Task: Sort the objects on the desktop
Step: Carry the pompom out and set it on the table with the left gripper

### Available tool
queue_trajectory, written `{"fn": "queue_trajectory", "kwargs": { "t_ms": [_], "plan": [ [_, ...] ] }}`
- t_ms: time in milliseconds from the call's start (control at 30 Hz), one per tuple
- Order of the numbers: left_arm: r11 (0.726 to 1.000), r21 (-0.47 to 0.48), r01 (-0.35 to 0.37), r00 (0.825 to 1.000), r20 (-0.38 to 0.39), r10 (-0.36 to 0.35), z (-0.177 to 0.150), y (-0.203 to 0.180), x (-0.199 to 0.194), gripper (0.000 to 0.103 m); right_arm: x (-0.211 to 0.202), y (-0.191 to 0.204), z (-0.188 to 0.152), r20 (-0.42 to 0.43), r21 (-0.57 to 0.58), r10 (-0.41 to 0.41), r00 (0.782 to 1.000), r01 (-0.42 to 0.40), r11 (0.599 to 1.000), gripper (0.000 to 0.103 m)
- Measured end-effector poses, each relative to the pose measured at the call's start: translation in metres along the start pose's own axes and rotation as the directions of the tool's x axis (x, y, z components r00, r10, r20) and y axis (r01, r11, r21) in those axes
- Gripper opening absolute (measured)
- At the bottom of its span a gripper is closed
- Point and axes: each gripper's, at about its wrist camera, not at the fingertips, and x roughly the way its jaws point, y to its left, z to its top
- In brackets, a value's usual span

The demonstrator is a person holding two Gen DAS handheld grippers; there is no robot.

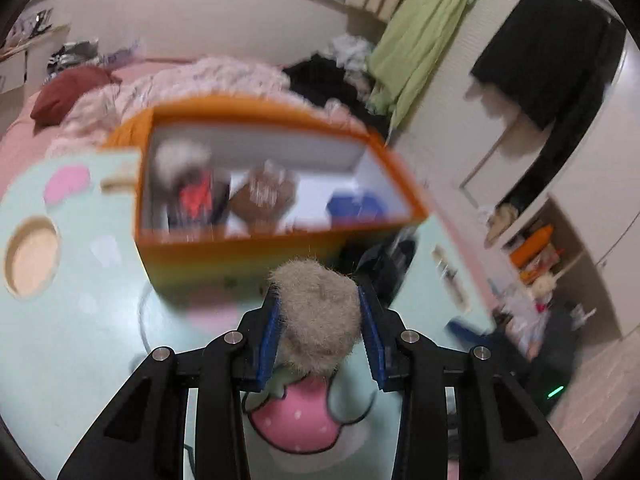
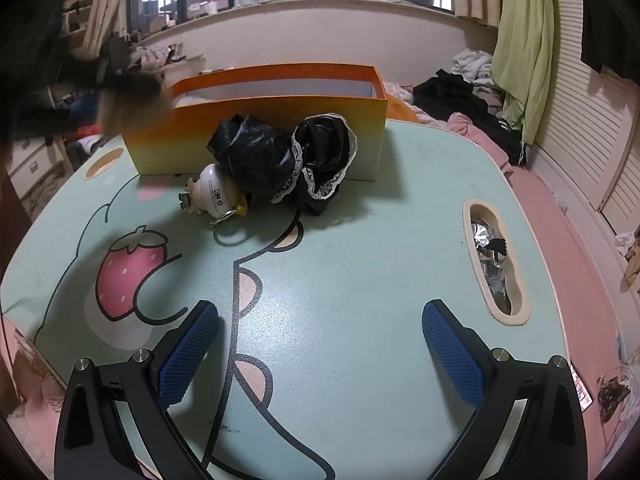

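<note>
My left gripper (image 1: pixel 319 300) is shut on a beige furry ball (image 1: pixel 320 316), its blue pads pressing both sides, above the table just short of the orange box (image 1: pixel 240 256). The box is open-topped and holds a white fluffy thing (image 1: pixel 180 156), a red and black item (image 1: pixel 196 196), a brown item (image 1: pixel 264 196) and a blue item (image 1: pixel 356 206), all blurred. My right gripper (image 2: pixel 320 316) hangs open over the mint table (image 2: pixel 360 260) with nothing between its fingers. In front of the orange box (image 2: pixel 160 148) lie a black lace-trimmed cloth (image 2: pixel 288 160) and a white round keychain toy (image 2: pixel 214 194).
A long slot (image 2: pixel 494 264) at the table's right holds foil wrappers. A round cup hole (image 1: pixel 34 256) sits in the table left of the box. A bed with piled clothes (image 2: pixel 460 92) lies behind the table, and a green cloth (image 2: pixel 524 40) hangs at the right.
</note>
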Motion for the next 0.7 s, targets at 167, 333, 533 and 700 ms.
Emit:
{"fn": "queue_trajectory", "kwargs": {
  "t_ms": [167,333,533,700],
  "plan": [
    [0.998,-0.037,-0.051,0.999,-0.001,0.051,-0.018,0.002,0.029,0.045,0.001,0.001,0.003,0.0,0.001,0.003,1.0,-0.003,1.0,0.102],
    [0.995,0.007,-0.098,0.99,0.099,0.097,-0.022,-0.01,0.006,0.077,0.0,0.001,0.004,0.001,0.001,0.002,1.0,-0.002,1.0,0.102],
    [0.946,0.172,-0.274,0.962,0.037,0.272,-0.059,-0.015,-0.005,0.083,0.0,0.0,0.003,0.001,0.002,0.002,1.0,-0.002,1.0,0.102],
    [0.897,0.251,-0.364,0.931,0.091,0.352,-0.082,-0.028,0.007,0.103,0.0,0.001,0.005,0.002,0.002,0.0,1.0,0.0,1.0,0.102]
  ]
}}
